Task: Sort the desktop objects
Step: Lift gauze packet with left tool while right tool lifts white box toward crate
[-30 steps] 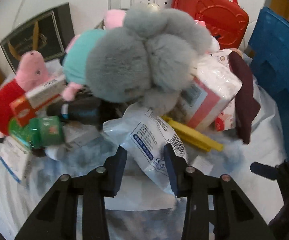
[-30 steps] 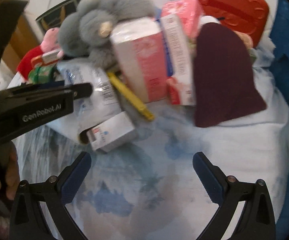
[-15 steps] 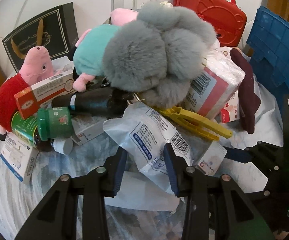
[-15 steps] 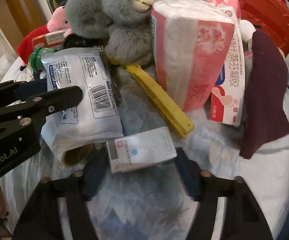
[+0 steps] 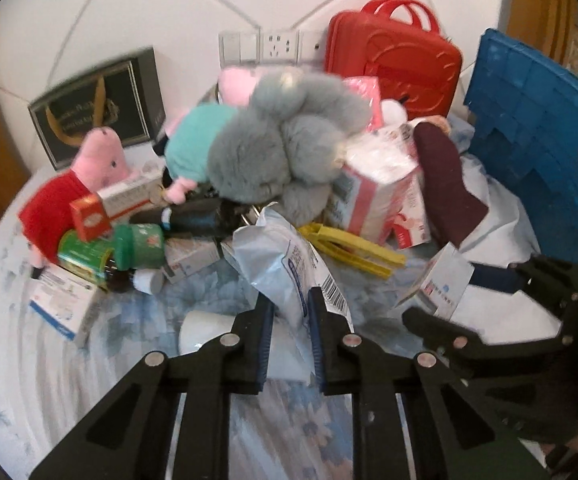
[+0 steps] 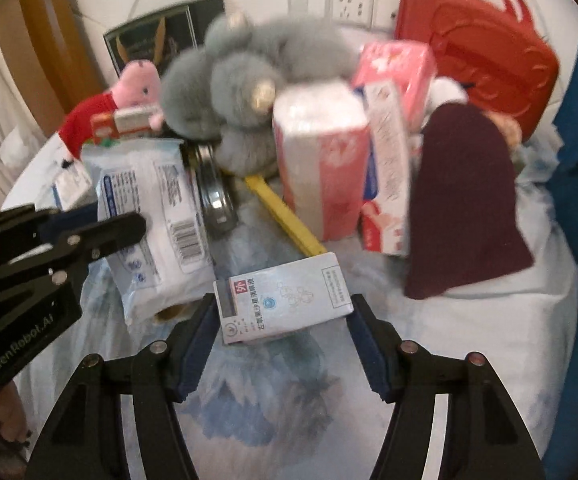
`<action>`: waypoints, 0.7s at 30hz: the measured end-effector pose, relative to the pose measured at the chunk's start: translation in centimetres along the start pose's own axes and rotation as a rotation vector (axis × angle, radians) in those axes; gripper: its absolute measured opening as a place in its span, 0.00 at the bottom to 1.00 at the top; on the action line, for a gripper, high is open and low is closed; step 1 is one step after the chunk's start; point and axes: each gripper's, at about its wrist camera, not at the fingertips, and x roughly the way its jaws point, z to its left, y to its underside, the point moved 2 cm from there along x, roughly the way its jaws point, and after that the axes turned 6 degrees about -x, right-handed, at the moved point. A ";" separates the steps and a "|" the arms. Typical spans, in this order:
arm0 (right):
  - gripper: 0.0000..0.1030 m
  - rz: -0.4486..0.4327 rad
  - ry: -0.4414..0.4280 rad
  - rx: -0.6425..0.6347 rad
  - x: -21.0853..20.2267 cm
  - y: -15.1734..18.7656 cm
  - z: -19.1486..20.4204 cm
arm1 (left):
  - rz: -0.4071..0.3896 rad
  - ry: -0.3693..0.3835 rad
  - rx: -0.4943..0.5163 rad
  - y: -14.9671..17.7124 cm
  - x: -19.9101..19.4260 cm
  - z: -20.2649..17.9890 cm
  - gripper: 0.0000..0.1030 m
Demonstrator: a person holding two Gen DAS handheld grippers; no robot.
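Left tongs point(image 5: 291, 320): jaws closing, pinching lower edge of white-blue plastic packet point(image 5: 285, 264); packet lifted at front of pile, barcode just beside right pad.
Right tongs point(image 6: 281, 332): jaws half spread, clamped on both ends of pale medicine box point(image 6: 285, 304); box held clear of floral cloth point(image 6: 469, 340).
Pile behind: grey plush point(image 5: 277, 148), pink pig plush in red point(image 5: 73, 188), green jar point(image 5: 101, 252), yellow clip point(image 5: 353, 248), pink tissue packs point(image 6: 325, 176), maroon sock point(image 6: 465, 208).
Rear: red case point(image 5: 397, 56), blue crate point(image 5: 529, 132).

left gripper point(image 5: 291, 320) closing on white pouch point(image 5: 285, 264).
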 end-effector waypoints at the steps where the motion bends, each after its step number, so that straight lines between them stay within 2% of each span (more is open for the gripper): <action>1: 0.63 -0.020 0.006 -0.002 -1.1 0.0 0.0 | -0.016 -0.009 0.006 0.1 -0.9 -0.3 0.16; 8: 0.63 -0.135 0.049 -0.014 -7.1 0.1 1.8 | -0.115 -0.025 0.015 0.7 -6.9 -1.1 0.16; 21: 0.63 -0.373 0.150 -0.034 -19.4 2.7 4.1 | -0.307 -0.043 0.048 2.4 -17.1 -4.2 0.16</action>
